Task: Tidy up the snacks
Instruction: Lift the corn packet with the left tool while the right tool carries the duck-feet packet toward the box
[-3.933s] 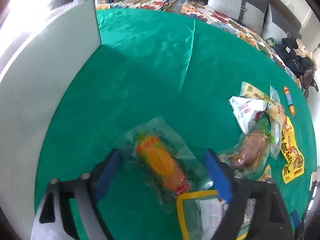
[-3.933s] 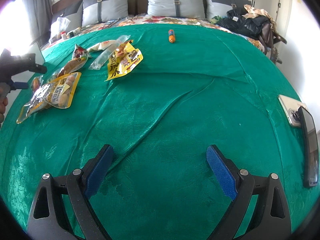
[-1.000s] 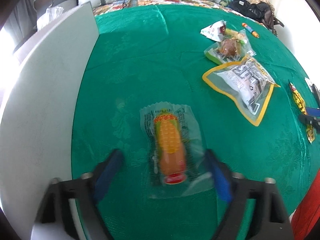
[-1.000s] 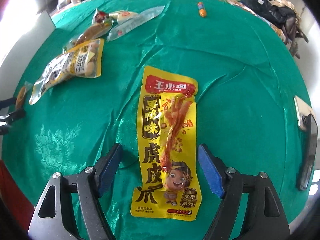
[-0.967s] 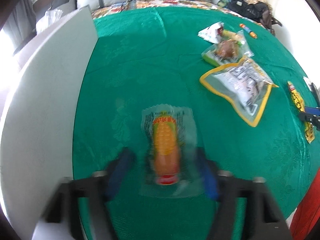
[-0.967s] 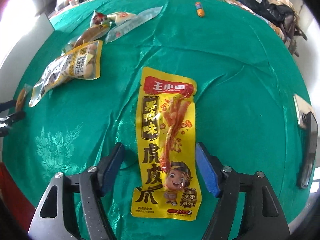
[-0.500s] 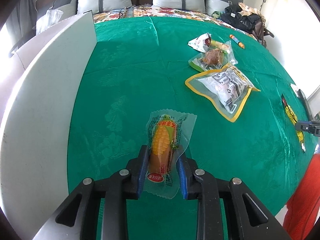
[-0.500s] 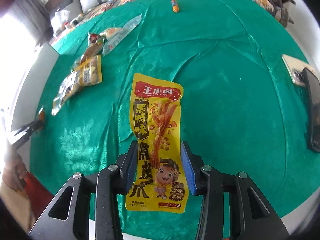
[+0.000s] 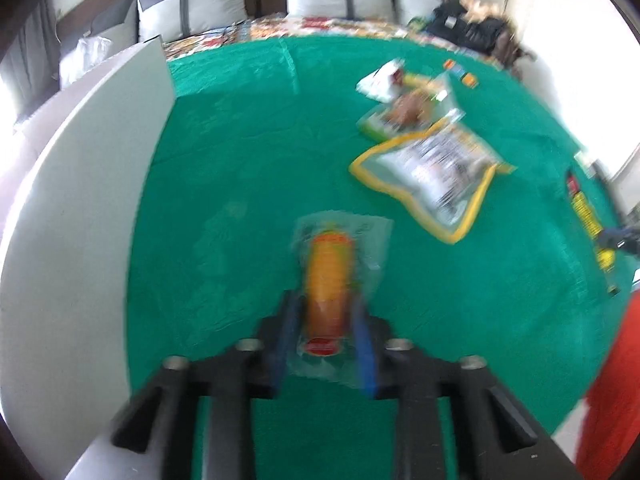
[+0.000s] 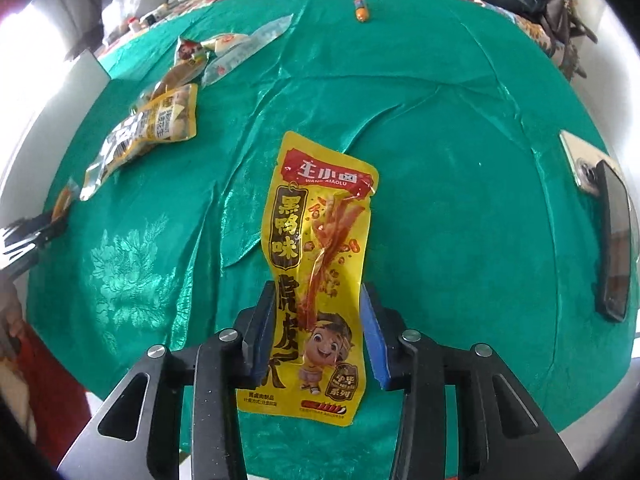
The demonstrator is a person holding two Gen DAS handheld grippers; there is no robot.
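The yellow snack bag (image 10: pixel 318 272) has a red banner on top with "WANG XIAOLU" under white Chinese letters. Big black Chinese letters run below the banner.

Green-clothed bed (image 10: pixel 440 160) with scattered snack packets (image 10: pixel 156 128), phones (image 10: pixel 612 240).

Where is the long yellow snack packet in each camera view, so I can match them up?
Left wrist view: the yellow snack packet is a thin strip at the far right edge.
Right wrist view: it fills the lower centre, between the closing jaws of the right gripper.
Shared landmark: the yellow-edged peanut bag.
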